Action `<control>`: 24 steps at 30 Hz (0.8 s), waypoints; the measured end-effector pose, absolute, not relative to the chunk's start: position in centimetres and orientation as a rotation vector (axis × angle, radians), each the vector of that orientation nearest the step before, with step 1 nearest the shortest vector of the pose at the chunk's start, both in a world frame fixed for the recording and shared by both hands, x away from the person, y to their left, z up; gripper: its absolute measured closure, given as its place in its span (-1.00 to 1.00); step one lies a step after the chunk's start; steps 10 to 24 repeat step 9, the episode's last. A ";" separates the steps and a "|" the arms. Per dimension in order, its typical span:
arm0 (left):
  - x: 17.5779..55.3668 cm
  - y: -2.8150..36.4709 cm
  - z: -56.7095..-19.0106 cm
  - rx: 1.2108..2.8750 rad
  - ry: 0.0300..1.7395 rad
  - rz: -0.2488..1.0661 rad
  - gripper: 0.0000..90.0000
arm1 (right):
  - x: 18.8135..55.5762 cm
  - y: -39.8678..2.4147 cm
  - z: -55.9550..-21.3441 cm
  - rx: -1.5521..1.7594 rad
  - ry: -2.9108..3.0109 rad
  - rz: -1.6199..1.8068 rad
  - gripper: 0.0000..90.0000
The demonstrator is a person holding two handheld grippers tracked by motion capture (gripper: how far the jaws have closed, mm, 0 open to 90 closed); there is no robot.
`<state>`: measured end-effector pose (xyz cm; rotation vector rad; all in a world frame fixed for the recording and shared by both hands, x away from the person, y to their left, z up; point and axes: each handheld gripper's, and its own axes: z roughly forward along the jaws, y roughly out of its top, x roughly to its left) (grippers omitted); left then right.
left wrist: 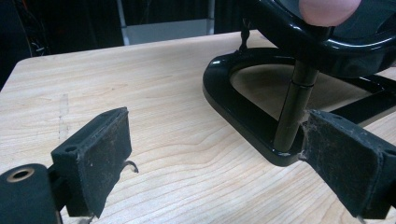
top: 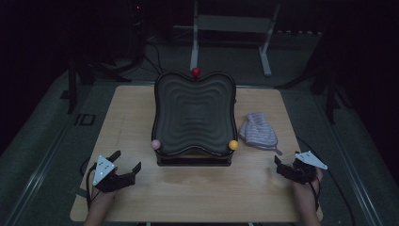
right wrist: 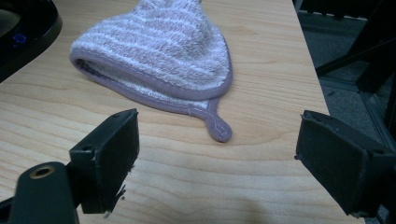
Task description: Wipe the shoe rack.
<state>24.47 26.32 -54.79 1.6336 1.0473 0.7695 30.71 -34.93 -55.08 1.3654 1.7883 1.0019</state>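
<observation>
The right gripper (right wrist: 215,154) holds its jaws spread wide with the striped purple cloth (right wrist: 159,60) lying just ahead between them on the counter (right wrist: 261,74), seemingly lined up for a grasp, while the left gripper (left wrist: 210,154), jaws likewise spread, faces the black tray stand (left wrist: 252,107).

No legible text, labels, brands or numbers anywhere. Small blue mark on the black rack (right wrist: 21,37) at 10 o'clock in the right gripper view, too blurred to read.
</observation>
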 end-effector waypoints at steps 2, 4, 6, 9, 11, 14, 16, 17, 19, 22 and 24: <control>24.4 26.4 -54.8 1.633 1.048 0.767 -0.81 | 30.7 -35.0 -55.1 1.365 1.781 1.007 -0.70; 24.5 26.4 -54.8 1.628 1.050 0.765 -0.81 | 30.7 -35.1 -55.0 1.369 1.775 1.011 -0.70; 24.5 26.3 -54.8 1.629 1.051 0.766 -0.81 | 30.7 -35.1 -55.1 1.369 1.774 1.009 -0.70; 24.4 26.3 -54.8 1.633 1.048 0.768 -0.81 | 30.7 -35.0 -55.1 1.358 1.779 1.005 -0.70; 24.4 26.3 -54.8 1.633 1.048 0.768 -0.81 | 30.7 -35.0 -55.1 1.358 1.779 1.005 -0.70; 24.4 26.3 -54.8 1.633 1.048 0.768 -0.81 | 30.7 -35.0 -55.1 1.358 1.779 1.005 -0.70; 24.4 26.3 -54.8 1.633 1.048 0.768 -0.81 | 30.7 -35.0 -55.1 1.358 1.779 1.005 -0.70; 24.4 26.3 -54.8 1.633 1.048 0.768 -0.81 | 30.7 -35.0 -55.1 1.358 1.779 1.005 -0.70; 24.4 26.3 -54.8 1.633 1.048 0.768 -0.81 | 30.7 -35.0 -55.1 1.358 1.779 1.005 -0.70; 24.4 26.3 -54.8 1.633 1.048 0.768 -0.81 | 30.7 -35.0 -55.1 1.358 1.779 1.005 -0.70; 24.4 26.3 -54.8 1.633 1.048 0.768 -0.81 | 30.7 -35.0 -55.1 1.358 1.779 1.005 -0.70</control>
